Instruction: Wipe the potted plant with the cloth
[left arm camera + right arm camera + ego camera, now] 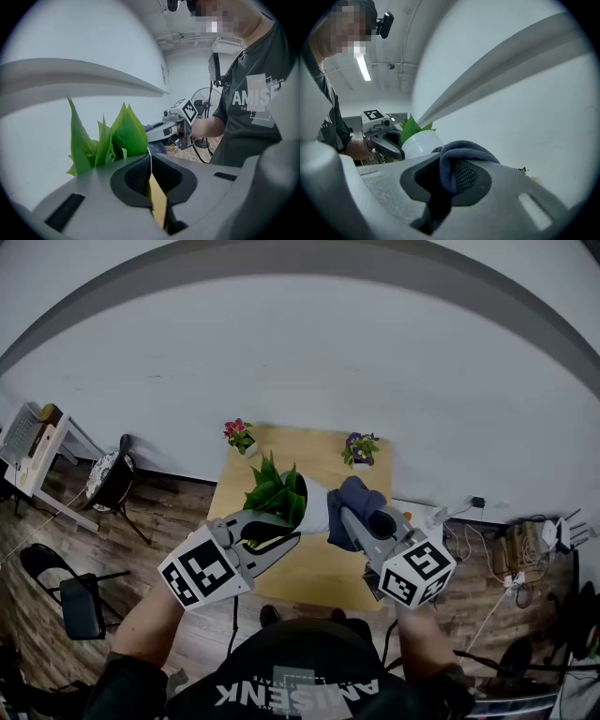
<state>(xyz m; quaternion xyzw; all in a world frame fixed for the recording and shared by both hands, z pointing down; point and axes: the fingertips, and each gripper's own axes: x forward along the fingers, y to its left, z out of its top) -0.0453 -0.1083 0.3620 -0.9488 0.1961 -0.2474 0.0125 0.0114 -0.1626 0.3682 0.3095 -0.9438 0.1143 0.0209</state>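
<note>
Your potted plant (314, 509), white pot with pointed green leaves, tipped sideways over the worktop (328, 460), leaves toward 10 o'clock, rim pinched in your left hand-held gripper (294, 532), your dark blue cloth (361, 498) bunched just beside the pot at its 3 o'clock, clamped in your right hand-held gripper (345, 514)

Head view up top, looking steeply down on the table (300, 451) from well back. Each gripper view hugs its own jaws and the two face each other: left sights the right gripper (153, 134), right the left gripper (396, 149) (potted plant (279, 493) in all three).
</note>
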